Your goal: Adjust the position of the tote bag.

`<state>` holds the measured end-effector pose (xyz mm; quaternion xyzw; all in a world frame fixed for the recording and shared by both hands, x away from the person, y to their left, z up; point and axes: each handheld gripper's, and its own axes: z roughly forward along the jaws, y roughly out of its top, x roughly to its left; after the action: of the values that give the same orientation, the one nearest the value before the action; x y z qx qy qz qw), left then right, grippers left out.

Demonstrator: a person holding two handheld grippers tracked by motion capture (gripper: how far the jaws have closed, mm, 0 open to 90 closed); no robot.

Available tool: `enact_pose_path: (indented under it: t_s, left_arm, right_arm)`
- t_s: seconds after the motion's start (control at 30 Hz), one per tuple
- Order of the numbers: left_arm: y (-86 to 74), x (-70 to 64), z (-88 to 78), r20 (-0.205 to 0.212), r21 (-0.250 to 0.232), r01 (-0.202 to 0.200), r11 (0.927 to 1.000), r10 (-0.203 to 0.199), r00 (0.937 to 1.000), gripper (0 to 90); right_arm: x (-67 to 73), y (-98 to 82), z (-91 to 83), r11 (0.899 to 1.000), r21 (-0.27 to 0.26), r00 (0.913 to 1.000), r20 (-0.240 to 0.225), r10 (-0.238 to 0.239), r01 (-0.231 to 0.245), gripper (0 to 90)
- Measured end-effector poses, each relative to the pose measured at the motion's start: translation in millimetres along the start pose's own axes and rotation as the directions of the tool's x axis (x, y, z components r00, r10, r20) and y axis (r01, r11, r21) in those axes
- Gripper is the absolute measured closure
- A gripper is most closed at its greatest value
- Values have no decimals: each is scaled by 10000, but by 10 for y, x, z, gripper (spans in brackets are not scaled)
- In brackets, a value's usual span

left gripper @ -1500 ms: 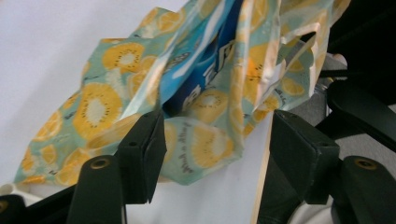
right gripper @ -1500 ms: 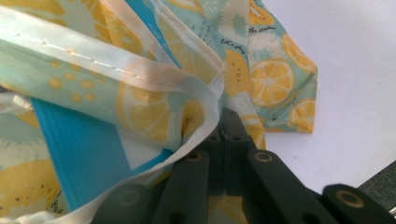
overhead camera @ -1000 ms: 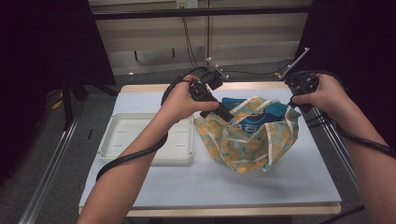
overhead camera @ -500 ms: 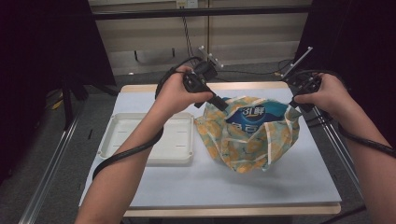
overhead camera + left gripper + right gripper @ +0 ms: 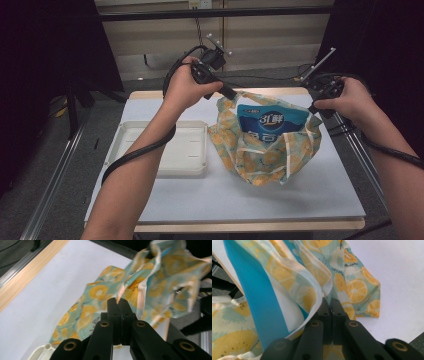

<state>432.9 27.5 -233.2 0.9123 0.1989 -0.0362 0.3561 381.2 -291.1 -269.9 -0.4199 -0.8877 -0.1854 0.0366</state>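
Note:
A cloth bag (image 5: 260,155) printed with orange slices stands on the white table (image 5: 200,200), right of centre. A blue-and-white packet (image 5: 267,122) rises out of its mouth. My left gripper (image 5: 234,96) is shut on the bag's left rim and holds it up. In the left gripper view the jaws (image 5: 117,301) meet on a pale edge strip of the bag (image 5: 100,292). My right gripper (image 5: 314,107) is shut on the right rim. In the right gripper view its jaws (image 5: 330,301) pinch the bag's hem (image 5: 354,287), with the blue packet (image 5: 254,290) just to the left.
A shallow white tray (image 5: 150,150) lies on the table left of the bag; its corner (image 5: 42,350) shows in the left gripper view. Metal rails run along both sides of the table. Cables trail from both grippers.
My left hand has risen and moved back and left with the bag's rim. The bag's mouth now stands wider and the blue packet shows more. The right hand has stayed put.

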Motion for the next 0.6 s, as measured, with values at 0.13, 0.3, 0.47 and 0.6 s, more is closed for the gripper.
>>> enact_pose_path:
  t_s: [0.13,0.3,0.47,0.6]
  left_arm:
    - [-58,90,99,-64,291,49,9996,-47,10000,900]
    - [-109,132,189,-66,190,144,9997,-143,9999,888]
    - [-137,101,246,-10,83,156,9998,-156,9999,844]
    - [-159,95,283,-63,118,143,9998,-142,9999,788]
  right_arm:
    - [-19,-20,4,10000,-64,10000,-38,29,-29,889]
    - [-62,-77,26,9998,-4,9998,-10,198,-198,894]
    - [-114,-166,39,9996,36,9996,-36,275,-275,900]
    - [-163,-250,73,9992,48,9992,-113,386,-386,900]
